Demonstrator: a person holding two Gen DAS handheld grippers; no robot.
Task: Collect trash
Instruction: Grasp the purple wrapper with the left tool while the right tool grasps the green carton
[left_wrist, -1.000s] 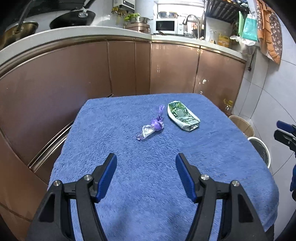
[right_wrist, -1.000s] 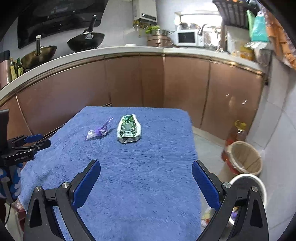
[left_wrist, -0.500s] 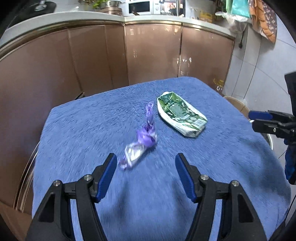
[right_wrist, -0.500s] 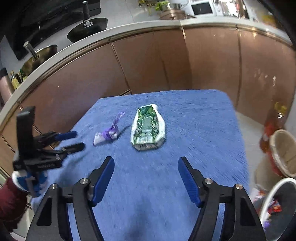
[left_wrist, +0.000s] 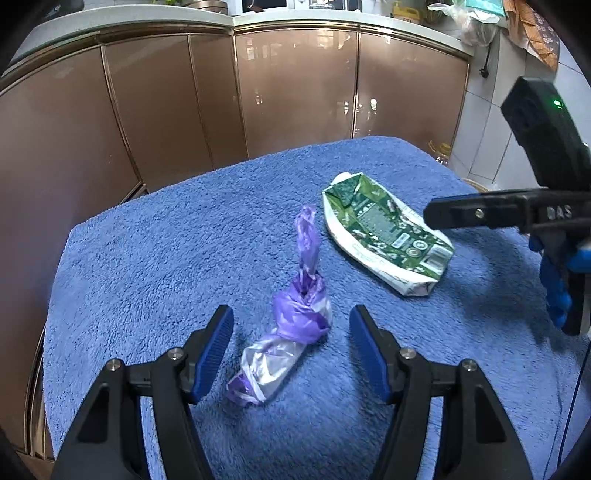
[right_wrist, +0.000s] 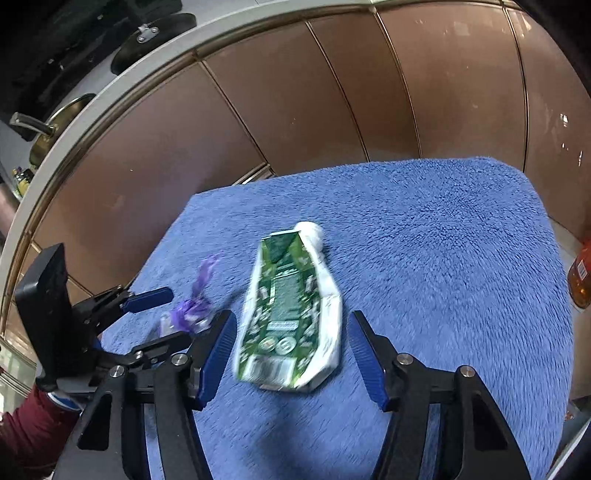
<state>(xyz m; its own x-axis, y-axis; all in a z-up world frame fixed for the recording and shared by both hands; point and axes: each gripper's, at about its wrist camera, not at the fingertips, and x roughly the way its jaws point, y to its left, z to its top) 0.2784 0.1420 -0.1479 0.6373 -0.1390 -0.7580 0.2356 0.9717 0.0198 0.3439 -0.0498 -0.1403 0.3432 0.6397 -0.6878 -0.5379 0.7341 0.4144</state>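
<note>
A twisted purple and clear plastic wrapper (left_wrist: 291, 325) lies on the blue towel (left_wrist: 166, 258). My left gripper (left_wrist: 291, 350) is open, low over the towel, with the wrapper's near half between its fingers. A flattened green and white carton (right_wrist: 291, 314) lies to the wrapper's right. My right gripper (right_wrist: 290, 354) is open, with the carton's near end between its fingers. The carton (left_wrist: 384, 236) also shows in the left wrist view, with the right gripper's finger (left_wrist: 480, 212) over its right end. The wrapper (right_wrist: 192, 306) and the left gripper's finger (right_wrist: 147, 295) show in the right wrist view.
The towel covers a small table in front of curved brown kitchen cabinets (left_wrist: 295, 92). A bottle of amber liquid (right_wrist: 581, 280) stands on the floor past the table's right edge. Pans (right_wrist: 55, 122) sit on the counter at the back left.
Both grippers have moved forward and down over the towel. The left now straddles the wrapper and the right straddles the carton. Both stay open.
</note>
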